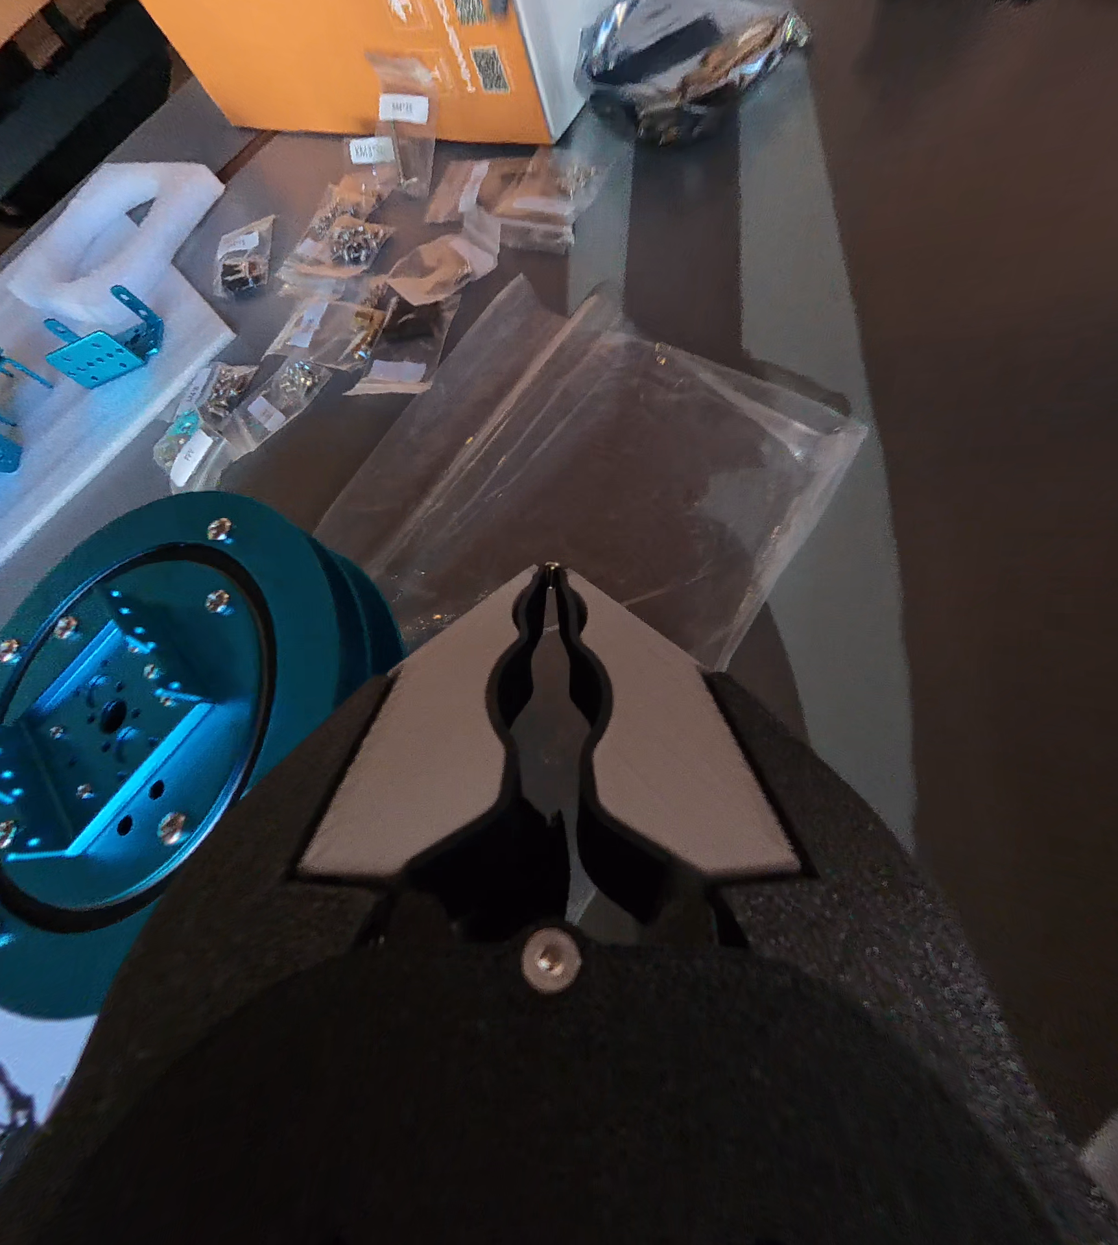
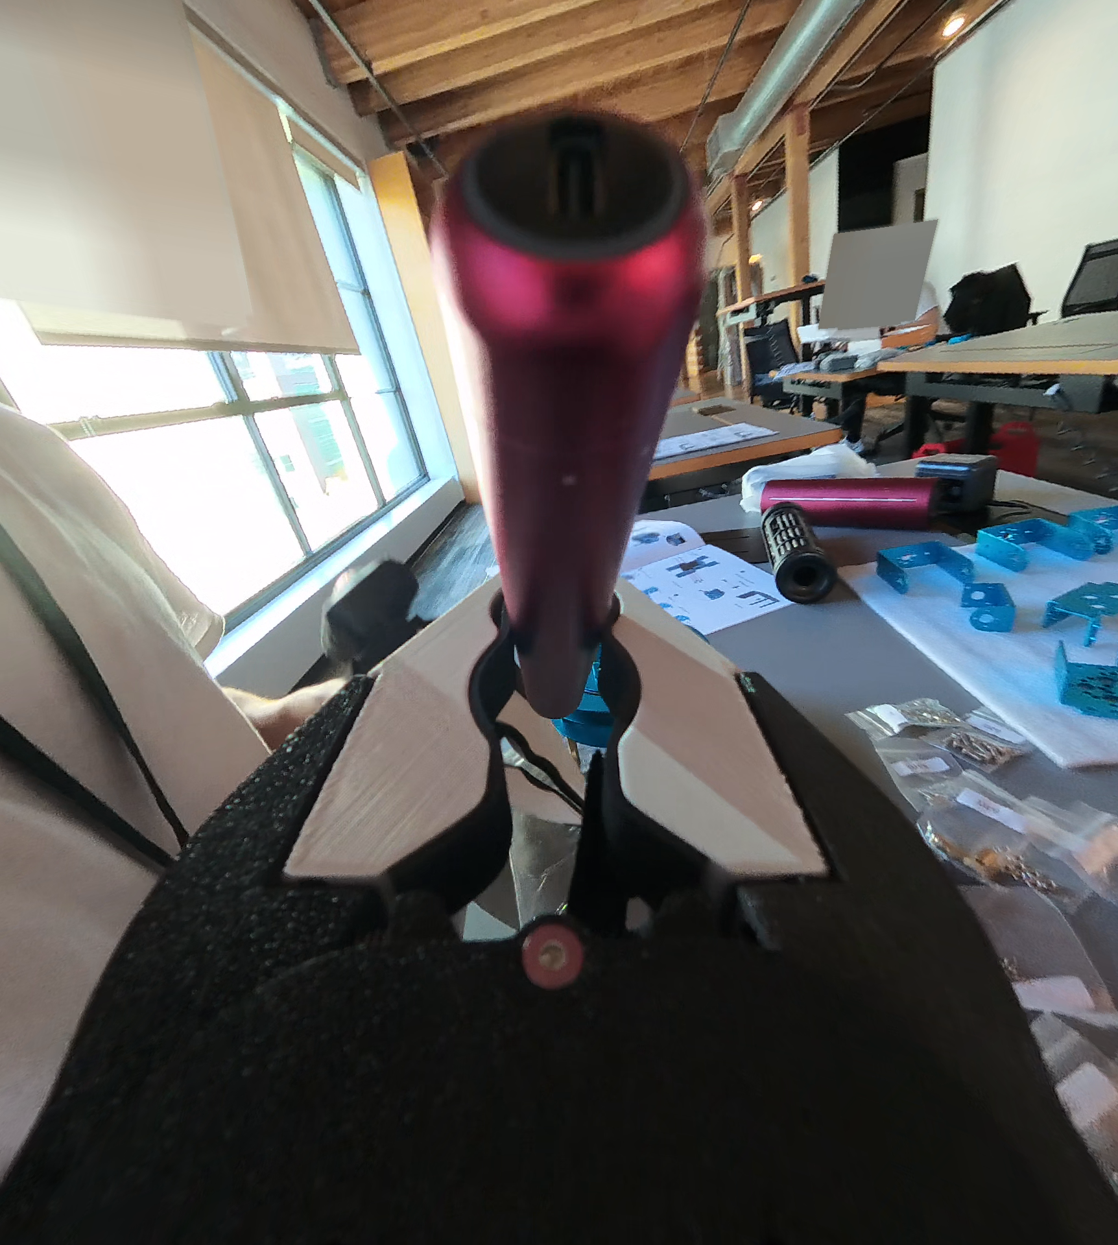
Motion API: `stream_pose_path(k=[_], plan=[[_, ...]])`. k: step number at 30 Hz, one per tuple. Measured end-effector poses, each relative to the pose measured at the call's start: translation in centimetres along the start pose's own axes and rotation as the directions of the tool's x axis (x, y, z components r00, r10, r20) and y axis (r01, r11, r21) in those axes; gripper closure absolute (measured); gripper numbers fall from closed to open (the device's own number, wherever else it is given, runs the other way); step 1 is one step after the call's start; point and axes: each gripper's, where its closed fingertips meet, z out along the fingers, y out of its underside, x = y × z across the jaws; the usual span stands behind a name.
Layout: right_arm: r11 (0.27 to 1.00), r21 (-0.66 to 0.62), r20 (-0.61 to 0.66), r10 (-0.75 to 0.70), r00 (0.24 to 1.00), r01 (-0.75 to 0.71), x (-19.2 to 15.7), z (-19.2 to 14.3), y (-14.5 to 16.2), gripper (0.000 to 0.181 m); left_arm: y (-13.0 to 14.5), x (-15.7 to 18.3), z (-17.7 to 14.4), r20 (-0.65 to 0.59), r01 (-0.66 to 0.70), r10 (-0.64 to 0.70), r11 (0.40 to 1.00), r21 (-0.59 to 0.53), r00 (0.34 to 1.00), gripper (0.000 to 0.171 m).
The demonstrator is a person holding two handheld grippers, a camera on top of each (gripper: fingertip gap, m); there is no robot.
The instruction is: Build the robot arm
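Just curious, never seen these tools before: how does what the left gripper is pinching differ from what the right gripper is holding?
The left gripper pinches a tiny silvery screw at its very fingertips; the right gripper clamps a thick magenta tube deeper between its fingers. The screw barely shows; the tube stands up well beyond the fingers, its open end upward. Both look metallic, and both grippers are shut on them.

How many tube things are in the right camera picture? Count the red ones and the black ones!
Red tubes: 2, the held red tube in the right gripper and the lying red tube
Black tubes: 1, the black grid tube
Total: 3
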Motion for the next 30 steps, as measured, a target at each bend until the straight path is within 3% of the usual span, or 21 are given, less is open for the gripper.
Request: stream_pose_path(k=[7,15,19,25,27,30], plan=[[0.985,0.138,-0.01,0.102,0.995,-0.099,1.0,-1.9,-1.4,0.164,1.3,-0.4,2.1,0.099,-0.05,0.059,0.994,-0.095,0.993,0.17],[0.956,0.211,0.013,0.204,0.979,-0.202,2.3,-2.9,-1.8,0.164,1.9,-0.1,2.5,0.072,0.011,-0.001,0.99,-0.14,0.997,0.17],[0.94,0.236,0.042,0.242,0.969,-0.245,2.5,-3.1,-1.9,0.165,1.8,-0.7,2.1,0.092,0.065,-0.053,0.99,-0.124,0.994,0.151],[0.914,0.268,0.098,0.288,0.953,-0.304,2.4,-3.1,-2.1,0.165,-1.3,-0.1,-0.3,0.004,0.186,-0.186,0.982,0.015,0.982,0.142],[0.889,0.287,0.143,0.327,0.934,-0.356,2.3,-2.9,-2.2,0.165,-4.2,-0.2,-2.3,-0.072,0.257,-0.249,0.956,0.139,0.966,0.138],[0.838,0.307,0.225,0.397,0.89,-0.452,2.1,-2.4,-2.1,0.165,-9.2,-1.5,-6.4,-0.171,0.332,-0.286,0.856,0.396,0.943,0.133]])
